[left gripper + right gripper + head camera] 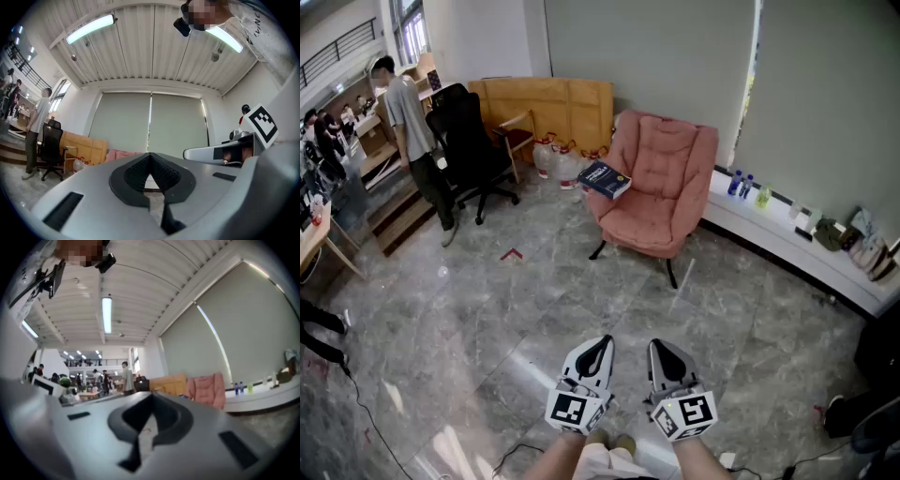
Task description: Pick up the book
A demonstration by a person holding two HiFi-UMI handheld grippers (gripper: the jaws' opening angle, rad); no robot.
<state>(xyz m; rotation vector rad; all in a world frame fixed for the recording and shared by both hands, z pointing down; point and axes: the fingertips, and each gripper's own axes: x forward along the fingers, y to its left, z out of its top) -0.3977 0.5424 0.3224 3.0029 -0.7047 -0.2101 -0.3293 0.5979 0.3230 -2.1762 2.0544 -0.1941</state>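
A dark blue book (605, 179) lies on the left arm of a pink armchair (661, 187), far across the floor from me. Both grippers are held low at the bottom of the head view, pointing toward the chair and well short of it. The jaws of my left gripper (598, 345) meet at their tips with nothing between them, and my right gripper (661, 349) beside it is shut and empty too. In the left gripper view the closed jaws (150, 155) hide most of the armchair (123, 153). The right gripper view shows the armchair (206, 389) to the right of its closed jaws (151, 398).
A person (411, 127) stands at the far left beside a black office chair (473, 141). A wooden board (548, 103) leans on the wall with water jugs (553, 155) in front. A white ledge (787, 246) carries bottles (741, 183) and bags (867, 248). Cables lie on the grey stone floor (487, 309).
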